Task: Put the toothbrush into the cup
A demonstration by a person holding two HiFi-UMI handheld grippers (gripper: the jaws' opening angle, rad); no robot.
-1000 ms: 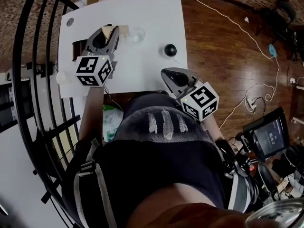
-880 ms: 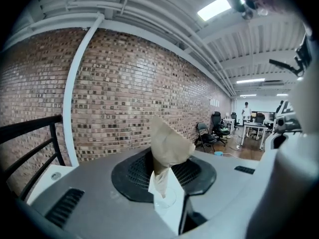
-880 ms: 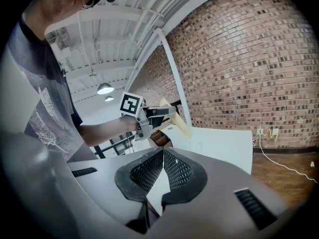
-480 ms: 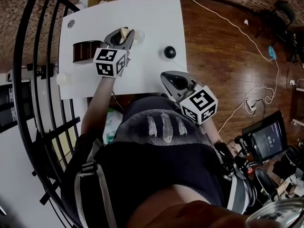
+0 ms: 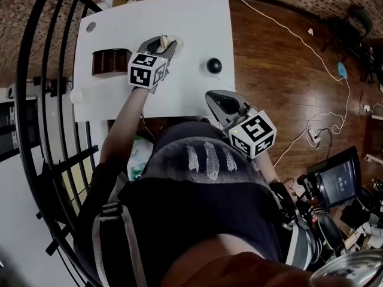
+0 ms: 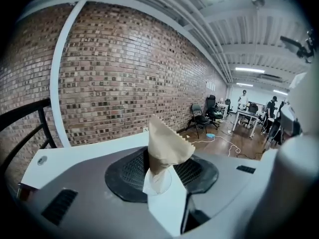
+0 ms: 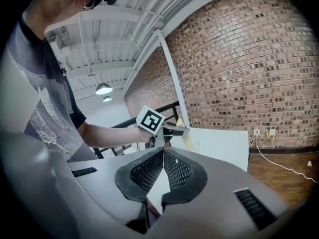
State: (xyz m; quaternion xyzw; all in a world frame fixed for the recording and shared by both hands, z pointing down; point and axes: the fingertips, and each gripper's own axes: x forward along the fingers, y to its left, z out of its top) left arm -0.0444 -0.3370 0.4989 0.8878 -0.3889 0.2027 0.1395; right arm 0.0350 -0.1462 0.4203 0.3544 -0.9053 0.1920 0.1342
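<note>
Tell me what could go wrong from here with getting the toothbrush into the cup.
The left gripper has its jaws opening with the paper-wrapped toothbrush between them; if it is off-centre over the clear cup, it may glance off the rim onto the white table. The cup looks light, so a tall, leaning toothbrush might tip it.
</note>
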